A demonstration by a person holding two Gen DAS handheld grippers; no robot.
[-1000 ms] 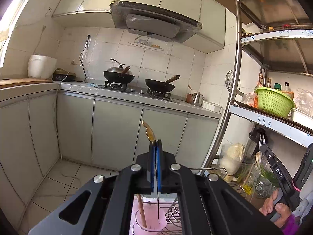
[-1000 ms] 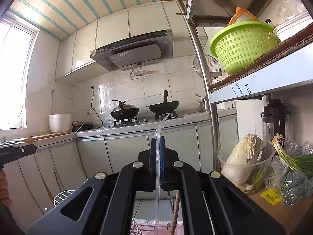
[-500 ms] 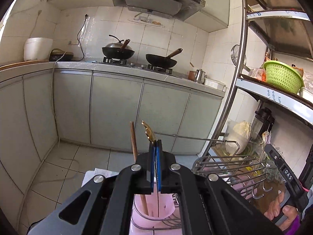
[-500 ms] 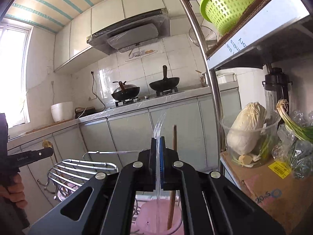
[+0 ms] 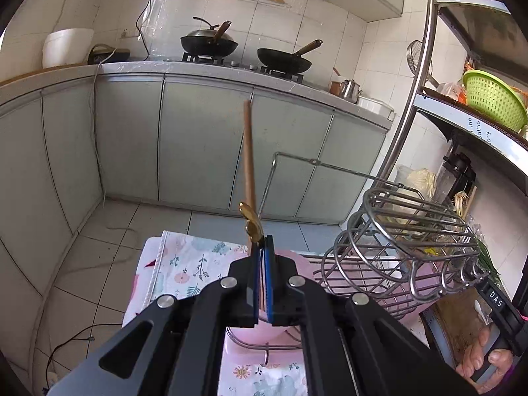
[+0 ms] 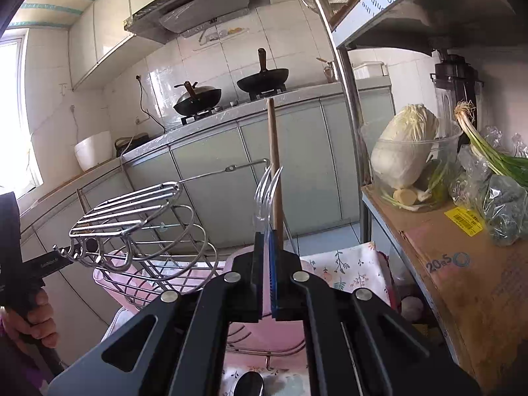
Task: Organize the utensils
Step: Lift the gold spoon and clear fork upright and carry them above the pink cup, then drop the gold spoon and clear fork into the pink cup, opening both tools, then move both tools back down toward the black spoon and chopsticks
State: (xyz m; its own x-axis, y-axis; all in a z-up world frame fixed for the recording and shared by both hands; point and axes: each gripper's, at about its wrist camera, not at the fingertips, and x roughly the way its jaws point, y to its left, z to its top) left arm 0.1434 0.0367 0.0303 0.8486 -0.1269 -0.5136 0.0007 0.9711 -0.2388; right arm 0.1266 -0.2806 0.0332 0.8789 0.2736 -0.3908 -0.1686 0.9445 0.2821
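Left tongs point(image 5: 262, 247) clenched on a gold utensil point(image 5: 249, 219); right tongs point(image 6: 266, 241) clenched on a clear plastic fork point(image 6: 268, 191) (tines up). Wooden stick point(image 5: 248, 158) stands just beyond both, in pink cup point(image 6: 264, 326).

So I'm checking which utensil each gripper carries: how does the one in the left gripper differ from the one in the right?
The left gripper pinches a gold utensil, opaque and shiny; the right gripper pinches a clear plastic fork, see-through. The fork shows curved tines at its top; the gold utensil shows only a shaped end, so its type is unclear. The fork sticks out farther past the jaws. Both point upward, clamped in shut jaws above the pink holder.
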